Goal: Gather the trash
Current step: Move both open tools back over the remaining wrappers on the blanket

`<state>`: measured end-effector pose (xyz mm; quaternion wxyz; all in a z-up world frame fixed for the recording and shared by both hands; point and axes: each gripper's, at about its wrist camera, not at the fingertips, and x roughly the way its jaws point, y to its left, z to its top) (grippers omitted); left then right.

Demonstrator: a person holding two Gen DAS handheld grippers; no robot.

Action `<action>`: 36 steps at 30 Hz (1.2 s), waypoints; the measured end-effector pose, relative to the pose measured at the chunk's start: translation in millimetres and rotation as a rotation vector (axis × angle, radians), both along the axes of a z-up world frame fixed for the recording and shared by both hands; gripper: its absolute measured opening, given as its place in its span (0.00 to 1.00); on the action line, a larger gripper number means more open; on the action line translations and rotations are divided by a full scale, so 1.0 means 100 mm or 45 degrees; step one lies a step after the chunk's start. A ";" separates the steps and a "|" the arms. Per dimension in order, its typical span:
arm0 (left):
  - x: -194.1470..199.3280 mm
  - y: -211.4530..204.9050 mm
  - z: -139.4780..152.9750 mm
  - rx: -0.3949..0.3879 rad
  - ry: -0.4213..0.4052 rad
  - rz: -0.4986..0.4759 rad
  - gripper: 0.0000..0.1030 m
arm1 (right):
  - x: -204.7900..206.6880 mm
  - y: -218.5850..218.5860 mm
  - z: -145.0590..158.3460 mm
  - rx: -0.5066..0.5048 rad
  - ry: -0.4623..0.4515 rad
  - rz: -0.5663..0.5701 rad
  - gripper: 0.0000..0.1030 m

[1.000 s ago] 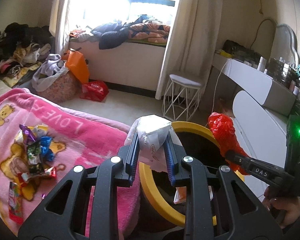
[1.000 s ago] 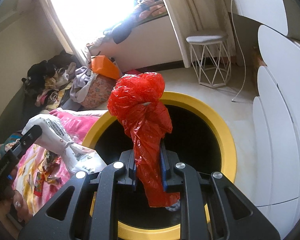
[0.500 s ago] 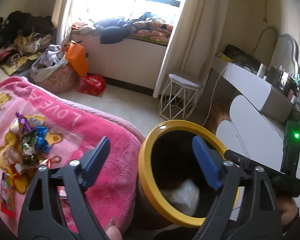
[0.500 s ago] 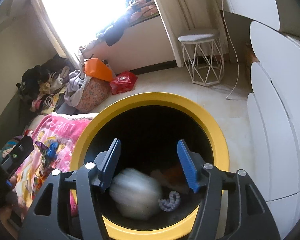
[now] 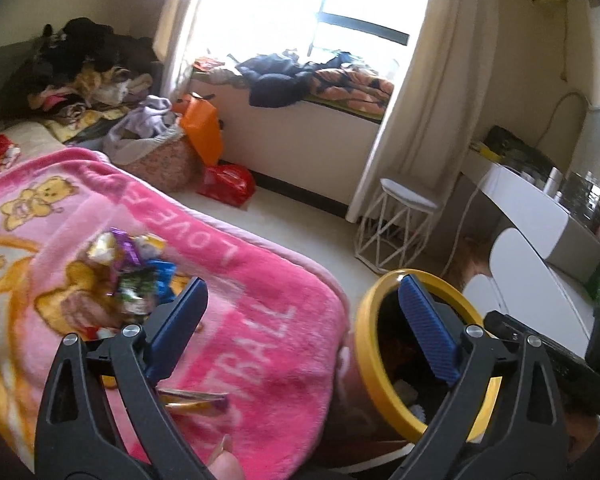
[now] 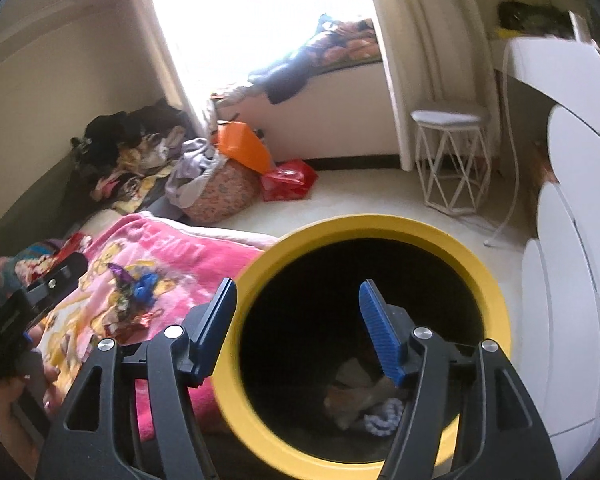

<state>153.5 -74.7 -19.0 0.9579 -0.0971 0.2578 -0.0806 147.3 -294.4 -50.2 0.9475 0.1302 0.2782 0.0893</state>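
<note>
A bright bedroom: a curtained window, a window seat piled with clothes, pale bare floor [image 5: 300, 224] running from the bed to a white wire stool [image 5: 400, 228] and a white dresser [image 6: 576, 280]. That strip of floor is the only open ground; a laundry basket [image 6: 220, 192], an orange bag [image 5: 202, 132] and a red bag [image 5: 228, 184] crowd its far side. A pink blanket [image 5: 260, 320] covers the bed, its rounded corner just beside a yellow-rimmed bin [image 6: 380, 226] that stands between bed and dresser. The left gripper [image 5: 300, 328] hangs over that corner, jaws spread wide with nothing between them, having just been opening. The right gripper [image 6: 298, 328] hovers over the bin's mouth, jaws also apart and empty, likewise just opened. Inside the dark bin lie crumpled scraps [image 6: 360, 396]: tan paper and a pale ribbed piece at the bottom. A heap of bright wrappers [image 5: 136, 276] sits on the blanket well back from the edge, with one more wrapper [image 5: 196, 398] near the left gripper's frame. The right view looks straight down into the bin and shows the left gripper's body held in a hand [image 6: 16, 408]; the left view sees only the bin's near rim, but shows the dresser top with its clutter and mirror.
</note>
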 end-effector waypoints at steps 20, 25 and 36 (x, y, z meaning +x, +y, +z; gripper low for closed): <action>-0.15 1.10 -0.02 -0.026 0.021 0.271 0.87 | -0.04 1.31 0.12 -0.185 -0.051 0.386 0.66; -0.17 1.39 -0.06 -0.029 0.043 0.337 0.87 | -0.05 1.62 0.08 -0.253 -0.048 0.487 0.67; -0.20 1.82 -0.10 -0.045 0.065 0.428 0.87 | -0.03 2.16 -0.10 -0.349 0.001 0.667 0.68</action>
